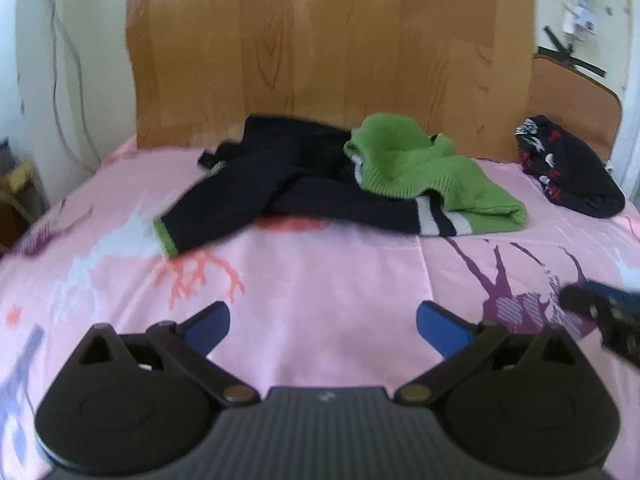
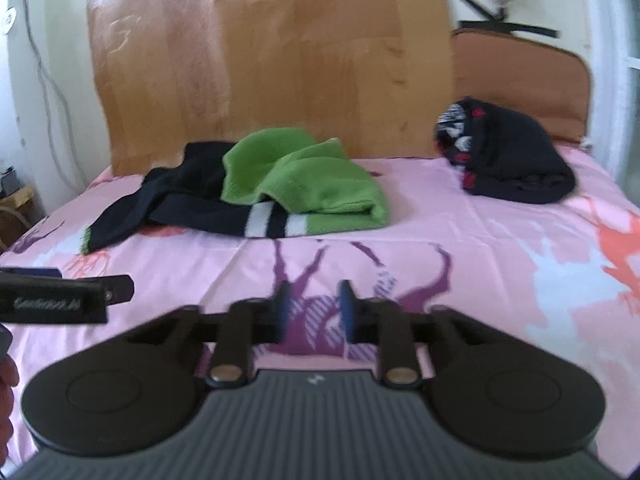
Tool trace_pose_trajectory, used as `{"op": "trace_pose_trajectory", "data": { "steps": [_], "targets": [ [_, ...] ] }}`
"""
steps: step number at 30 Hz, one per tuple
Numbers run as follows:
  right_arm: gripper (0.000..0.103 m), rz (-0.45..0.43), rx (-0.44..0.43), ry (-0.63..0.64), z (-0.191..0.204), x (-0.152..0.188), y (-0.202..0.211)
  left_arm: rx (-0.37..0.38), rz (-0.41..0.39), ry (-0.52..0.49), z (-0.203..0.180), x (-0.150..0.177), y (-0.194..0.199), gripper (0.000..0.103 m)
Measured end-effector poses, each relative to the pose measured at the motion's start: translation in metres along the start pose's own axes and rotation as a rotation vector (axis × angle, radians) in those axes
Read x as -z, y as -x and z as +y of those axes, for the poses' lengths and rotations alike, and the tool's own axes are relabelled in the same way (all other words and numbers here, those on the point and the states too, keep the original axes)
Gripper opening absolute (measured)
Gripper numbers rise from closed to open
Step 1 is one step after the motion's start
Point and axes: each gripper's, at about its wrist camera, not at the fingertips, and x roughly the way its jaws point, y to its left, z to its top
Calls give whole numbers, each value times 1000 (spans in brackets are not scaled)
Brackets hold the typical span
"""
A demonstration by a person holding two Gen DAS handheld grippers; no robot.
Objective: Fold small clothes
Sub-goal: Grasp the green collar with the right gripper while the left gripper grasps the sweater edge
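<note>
Two garments lie on the bed [image 1: 320, 280]: one crumpled green-and-black sweater [image 1: 320, 184] near the far edge by the headboard [image 1: 320, 40], and one dark bundle [image 1: 568, 168] at the far right corner. The left gripper [image 1: 323, 326] hovers empty, fingers wide apart; the right gripper [image 2: 314, 312] holds nothing, fingers nearly together. The likely risk is pinching several tangled layers at once, because the sweater is heaped, so the fold would start crooked.

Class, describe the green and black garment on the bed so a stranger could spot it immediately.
Find the wooden headboard behind the pink patterned bedsheet. Just before it lies a crumpled knit sweater. Unlike the dark red-and-white printed bundle to its right, it has bright green parts and white stripes.
</note>
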Motion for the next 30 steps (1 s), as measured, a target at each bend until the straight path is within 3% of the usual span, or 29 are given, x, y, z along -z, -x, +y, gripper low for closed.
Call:
{"op": "trace_pose_trajectory", "data": {
  "steps": [2, 4, 5, 6, 8, 10, 12, 13, 14, 15, 21, 23, 25, 28, 30],
  "targets": [
    [25, 4, -22, 67, 6, -16, -17, -22, -50, -53, 6, -5, 2, 103],
    [25, -16, 14, 222, 21, -32, -39, -47, -83, -73, 14, -11, 2, 103],
    [27, 14, 47, 299, 28, -39, -55, -49, -91, -72, 20, -16, 0, 103],
    [32, 31, 43, 357, 32, -46, -72, -43, -95, -71, 24, -19, -1, 103],
    [52, 95, -6, 394, 36, -57, -102, -35, -105, -79, 33, -26, -5, 103],
    [56, 107, -21, 432, 42, -63, -123, -42, -118, -101, 37, -32, -9, 103],
    [54, 100, 8, 469, 46, -70, -143, -45, -119, -130, 39, -44, -17, 103],
    [47, 125, 17, 469, 45, -74, -152, -42, -117, -140, 38, -49, -21, 103],
    [21, 160, 24, 465, 42, -78, -160, -35, -115, -153, 37, -56, -25, 103],
    [20, 172, 43, 461, 37, -82, -164, -20, -115, -168, 37, -65, -31, 103],
    [16, -18, 102, 273, -22, -124, -101, -3, -179, -311, 22, -107, -60, 103],
    [16, -45, 120, 226, -40, -134, -87, 41, -163, -349, 9, -124, -80, 101],
    [16, -50, 117, 184, -53, -142, -82, 65, -148, -384, -6, -134, -98, 92],
    [9, -74, 122, 132, -68, -151, -73, 33, -173, -518, -37, -133, -129, 89],
    [9, -84, 104, 122, -69, -154, -74, 68, -188, -603, -58, -124, -141, 89]
  ]
}}
